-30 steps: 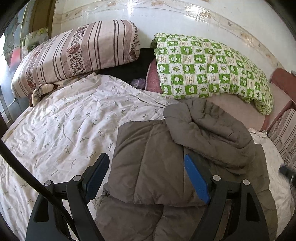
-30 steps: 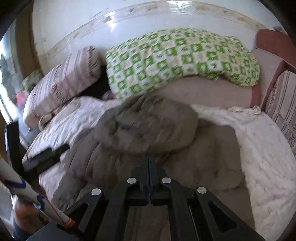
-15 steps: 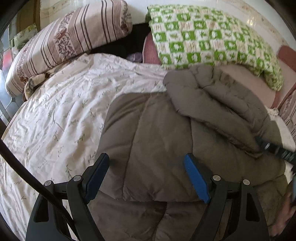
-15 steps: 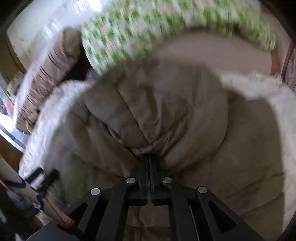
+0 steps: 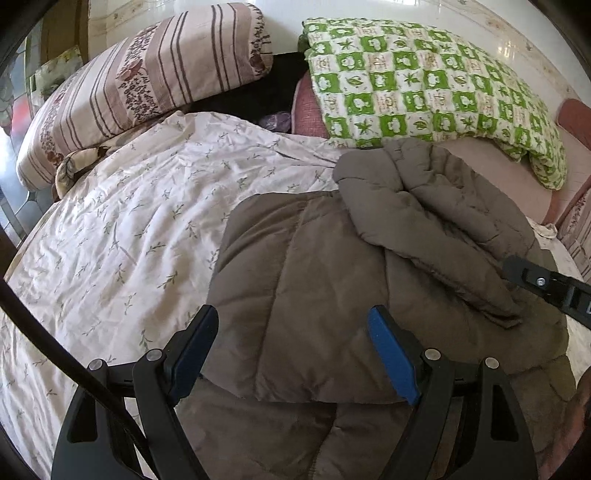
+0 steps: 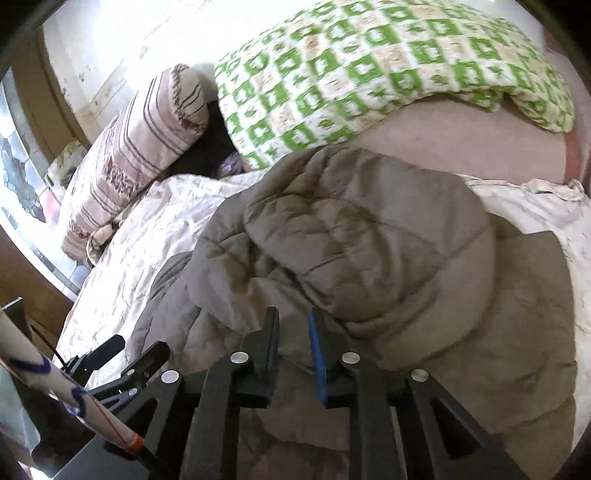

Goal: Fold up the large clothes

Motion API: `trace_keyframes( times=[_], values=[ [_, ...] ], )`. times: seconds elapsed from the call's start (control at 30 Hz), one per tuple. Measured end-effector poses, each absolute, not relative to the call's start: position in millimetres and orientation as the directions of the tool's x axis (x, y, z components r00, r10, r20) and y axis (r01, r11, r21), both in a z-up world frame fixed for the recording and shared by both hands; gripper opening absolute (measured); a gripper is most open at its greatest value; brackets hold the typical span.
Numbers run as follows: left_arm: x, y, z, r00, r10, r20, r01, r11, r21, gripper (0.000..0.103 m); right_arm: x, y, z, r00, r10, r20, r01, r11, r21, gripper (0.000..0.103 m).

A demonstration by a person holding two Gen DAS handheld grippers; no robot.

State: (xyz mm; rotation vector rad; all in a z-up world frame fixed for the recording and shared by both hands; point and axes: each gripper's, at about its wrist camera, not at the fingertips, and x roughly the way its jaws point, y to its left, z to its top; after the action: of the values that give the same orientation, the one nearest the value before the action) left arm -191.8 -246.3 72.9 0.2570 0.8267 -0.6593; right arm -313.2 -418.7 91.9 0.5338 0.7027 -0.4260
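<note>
Right gripper (image 6: 293,332) has just parted over jacket (image 5: 314,295); left gripper (image 5: 291,347) gapes.

A bedroom in somebody's home. A bed (image 5: 110,258) with a white sprigged sheet fills the room; a striped pillow (image 5: 147,81) lies at ten o'clock, a green checked quilt (image 5: 424,88) at one, against a glossy white wall (image 5: 369,14). A brown padded coat (image 5: 314,288) lies spread on the sheet.
</note>
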Motion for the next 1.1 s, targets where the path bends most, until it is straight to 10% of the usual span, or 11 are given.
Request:
trace_keyframes(
  times=[1.1],
  values=[
    [-187.4, -247.0, 65.8, 0.49, -0.425, -0.761, 0.615, 0.787, -0.044, 0.083, -358.8, -466.2, 78.4, 0.605, -0.36, -0.71, 0.669, 0.714, 0.208, 0.036]
  ],
)
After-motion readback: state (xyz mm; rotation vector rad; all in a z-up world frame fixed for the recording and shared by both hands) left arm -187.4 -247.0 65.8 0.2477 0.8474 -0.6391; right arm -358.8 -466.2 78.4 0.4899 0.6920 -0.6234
